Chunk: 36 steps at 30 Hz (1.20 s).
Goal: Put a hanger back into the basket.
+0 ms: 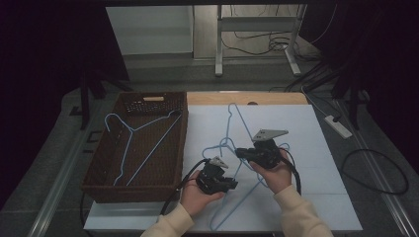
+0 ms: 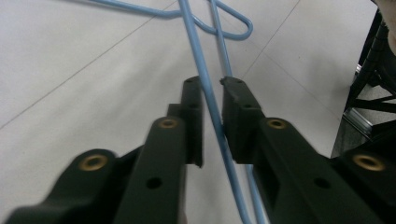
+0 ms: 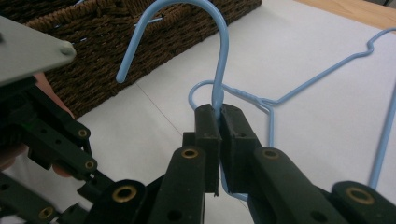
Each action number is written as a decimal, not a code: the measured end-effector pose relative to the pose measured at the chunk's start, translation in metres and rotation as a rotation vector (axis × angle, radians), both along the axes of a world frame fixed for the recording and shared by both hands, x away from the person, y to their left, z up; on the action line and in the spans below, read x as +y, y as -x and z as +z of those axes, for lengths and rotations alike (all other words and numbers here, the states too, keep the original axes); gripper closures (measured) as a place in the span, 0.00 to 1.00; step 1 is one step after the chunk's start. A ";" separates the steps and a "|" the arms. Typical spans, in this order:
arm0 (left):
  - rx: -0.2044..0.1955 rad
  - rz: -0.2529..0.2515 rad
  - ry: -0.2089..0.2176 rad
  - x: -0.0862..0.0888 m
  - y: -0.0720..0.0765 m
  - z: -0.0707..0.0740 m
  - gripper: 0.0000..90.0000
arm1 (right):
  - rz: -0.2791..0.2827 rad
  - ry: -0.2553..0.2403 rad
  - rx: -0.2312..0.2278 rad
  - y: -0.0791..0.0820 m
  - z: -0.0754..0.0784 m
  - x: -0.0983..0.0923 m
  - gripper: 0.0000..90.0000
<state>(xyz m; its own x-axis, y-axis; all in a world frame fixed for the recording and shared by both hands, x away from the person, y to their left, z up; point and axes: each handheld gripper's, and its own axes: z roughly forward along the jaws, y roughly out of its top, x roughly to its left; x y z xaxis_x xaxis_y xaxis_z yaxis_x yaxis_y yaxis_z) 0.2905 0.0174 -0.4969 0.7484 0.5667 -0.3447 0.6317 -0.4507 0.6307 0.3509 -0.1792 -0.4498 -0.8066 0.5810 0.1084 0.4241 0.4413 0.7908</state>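
A thin blue wire hanger (image 1: 242,185) lies on the white tabletop (image 1: 316,148). The right gripper (image 3: 219,122) has its fingers pinched tight on the neck below the hook; the left gripper (image 2: 212,105) has its fingers narrowed around a wire arm. Well apart, a brown wicker basket (image 1: 101,163) holds a second blue hanger (image 1: 133,148).
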 end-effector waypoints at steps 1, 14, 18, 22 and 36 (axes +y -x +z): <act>0.021 0.002 0.020 0.001 -0.001 -0.001 0.89 | 0.000 -0.002 -0.002 0.000 0.000 0.000 0.96; 0.017 0.031 0.109 0.004 0.001 0.001 0.96 | -0.018 -0.070 -0.077 0.018 0.004 -0.030 0.60; 0.010 0.036 0.115 0.005 0.002 0.002 0.96 | -0.050 -0.084 -0.114 0.027 0.004 -0.045 0.52; -0.002 0.037 0.132 0.006 0.003 0.005 0.96 | -0.092 -0.103 -0.137 0.036 0.002 -0.066 0.46; -0.045 0.012 0.229 0.017 0.012 0.030 0.96 | -0.194 -0.117 -0.162 0.049 -0.009 -0.120 0.43</act>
